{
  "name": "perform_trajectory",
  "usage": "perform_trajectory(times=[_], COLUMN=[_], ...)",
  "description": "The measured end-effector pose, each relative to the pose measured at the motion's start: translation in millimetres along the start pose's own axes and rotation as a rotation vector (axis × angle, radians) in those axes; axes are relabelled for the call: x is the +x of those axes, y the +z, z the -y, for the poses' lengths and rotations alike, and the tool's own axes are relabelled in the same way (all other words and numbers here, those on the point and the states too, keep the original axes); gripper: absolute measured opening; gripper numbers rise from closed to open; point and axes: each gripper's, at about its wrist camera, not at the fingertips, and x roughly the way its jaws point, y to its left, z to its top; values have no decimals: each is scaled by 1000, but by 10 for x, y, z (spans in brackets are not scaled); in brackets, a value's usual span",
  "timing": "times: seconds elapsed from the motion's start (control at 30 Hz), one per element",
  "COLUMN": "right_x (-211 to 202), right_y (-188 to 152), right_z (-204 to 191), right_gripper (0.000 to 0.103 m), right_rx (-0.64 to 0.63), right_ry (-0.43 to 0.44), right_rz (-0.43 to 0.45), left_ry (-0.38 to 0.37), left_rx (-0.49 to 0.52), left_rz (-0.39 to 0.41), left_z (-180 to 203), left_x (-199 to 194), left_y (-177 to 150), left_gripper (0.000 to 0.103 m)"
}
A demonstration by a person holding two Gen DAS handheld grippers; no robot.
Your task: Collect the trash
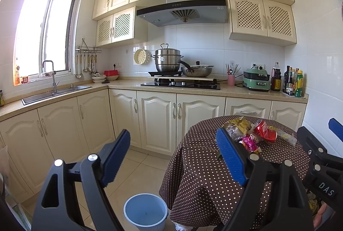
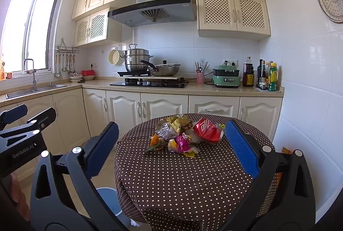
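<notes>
A heap of trash lies on the round table with the brown dotted cloth (image 2: 182, 183): a crushed red can (image 2: 206, 130), gold and silver wrappers (image 2: 173, 125), a pink foil wrapper (image 2: 181, 144) and orange peel (image 2: 154, 140). My right gripper (image 2: 171, 149) hangs open in front of the heap, holding nothing. My left gripper (image 1: 174, 158) is open too, left of the table (image 1: 203, 166), above the floor and a light blue bin (image 1: 145, 212). The red can (image 1: 264, 131) and wrappers (image 1: 238, 126) show beside its right finger. The bin (image 2: 108, 201) is partly hidden in the right wrist view.
Cream kitchen cabinets (image 1: 158, 121) run behind the table, with a sink (image 1: 55, 91) at left and a stove with pots (image 1: 180, 82). A green appliance (image 2: 226, 77) and bottles (image 2: 267, 76) stand on the counter. A white tiled wall (image 2: 310, 102) is close on the right.
</notes>
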Motion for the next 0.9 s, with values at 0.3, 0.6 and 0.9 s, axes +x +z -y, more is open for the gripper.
perform_trajectory(times=[0.3,0.6,0.9], right_x=[12,25,32], right_y=[-29,-83,-126], right_z=[-17,-44,-80], right_gripper=[97,97,97], right_rx=[0,-2,3], right_ry=[1,3,13], right_rz=[-5,-10,-20], left_ry=[0,1,-1], left_rx=[0,-1,-1], left_rz=[-2,-4,-7], left_z=[-8,-37,-71], left_x=[0,2,2], left_y=[-2,-15,-30], left_gripper=[81,81,81])
